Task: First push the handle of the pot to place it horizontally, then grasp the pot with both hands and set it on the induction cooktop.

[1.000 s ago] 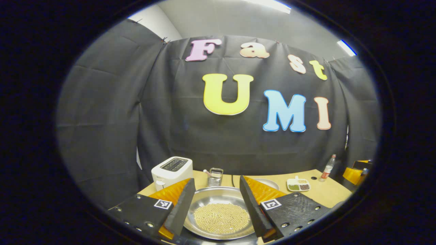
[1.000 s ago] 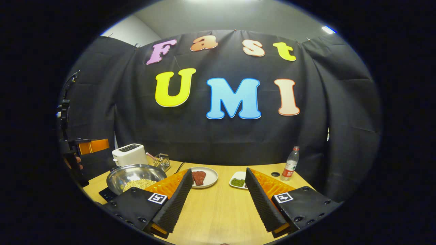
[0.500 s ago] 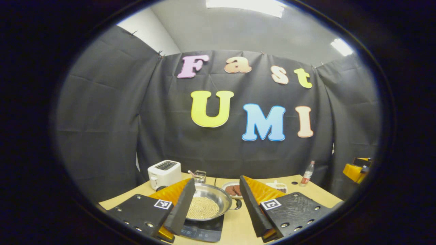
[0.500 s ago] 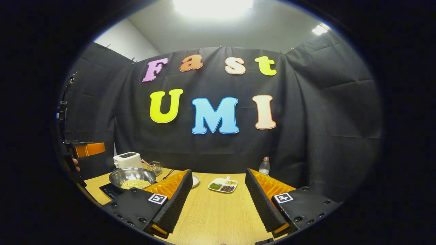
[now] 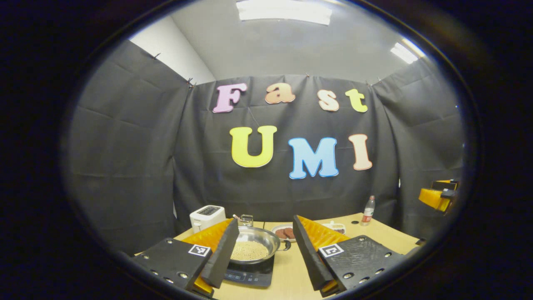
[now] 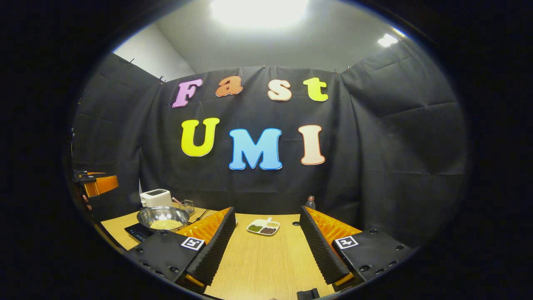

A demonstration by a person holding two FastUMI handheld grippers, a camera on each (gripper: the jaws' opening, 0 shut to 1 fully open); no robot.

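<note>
Shiny steel pot (image 5: 252,246) w/ beans sits on black induction cooktop (image 5: 249,276), 11 o'clock of left gripper (image 5: 262,250). Both claws gape, empty, incl. right gripper (image 6: 266,246). Risk: stray bump slides pot off.

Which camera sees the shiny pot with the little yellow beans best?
The left gripper view: the pot sits near the middle, between its open fingers, on the induction cooktop, beans and a handle showing. In the right gripper view the pot is smaller, off at the left.
</note>
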